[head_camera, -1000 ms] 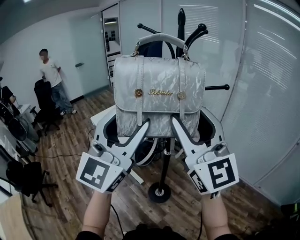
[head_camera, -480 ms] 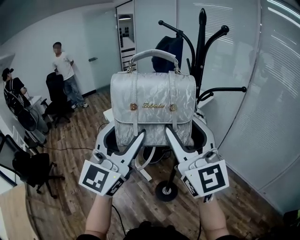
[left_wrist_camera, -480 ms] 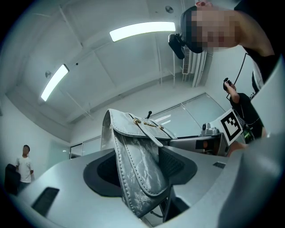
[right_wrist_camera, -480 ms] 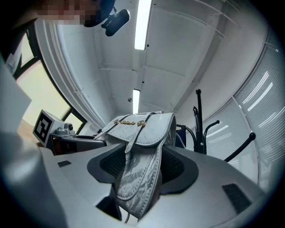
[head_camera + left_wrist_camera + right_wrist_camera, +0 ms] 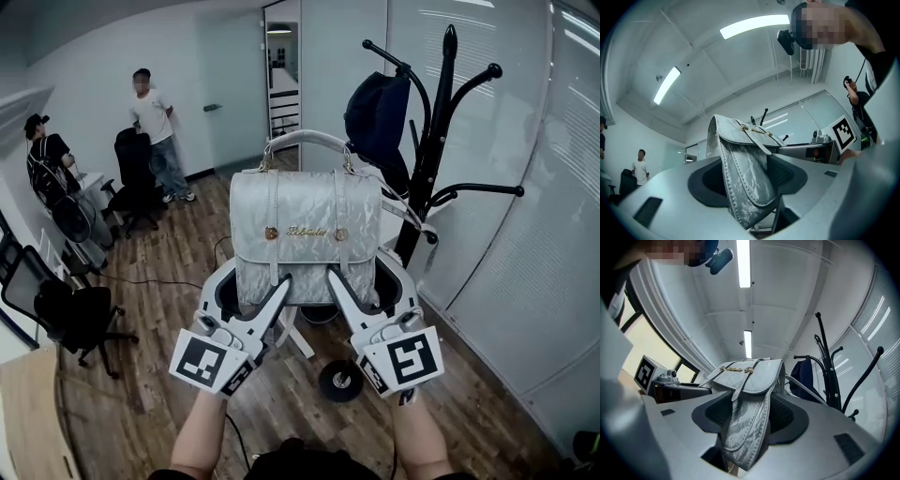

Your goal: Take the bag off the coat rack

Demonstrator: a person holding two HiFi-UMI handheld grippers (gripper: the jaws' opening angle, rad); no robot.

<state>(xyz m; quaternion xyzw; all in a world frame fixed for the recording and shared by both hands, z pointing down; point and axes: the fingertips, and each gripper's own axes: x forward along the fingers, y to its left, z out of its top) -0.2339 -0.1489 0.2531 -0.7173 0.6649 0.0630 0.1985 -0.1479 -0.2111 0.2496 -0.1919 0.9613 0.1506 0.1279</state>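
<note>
The silvery-grey handbag, with a curved top handle and gold studs, hangs in the air to the left of the black coat rack, its handle off the hooks. A thin strap trails from its right side toward the pole. My left gripper is shut on the bag's lower left edge, and my right gripper on its lower right edge. In the left gripper view the bag stands pinched between the pads, and likewise in the right gripper view.
A dark blue bag hangs on the rack's upper hook, and the rack's round base sits on the wood floor below my right gripper. Frosted glass walls run along the right. A person stands far left near office chairs.
Both grippers have carried the bag leftward, away from the rack. Its handle, earlier in front of the hooks, now hangs apart from them. The dark blue bag has come into view.
</note>
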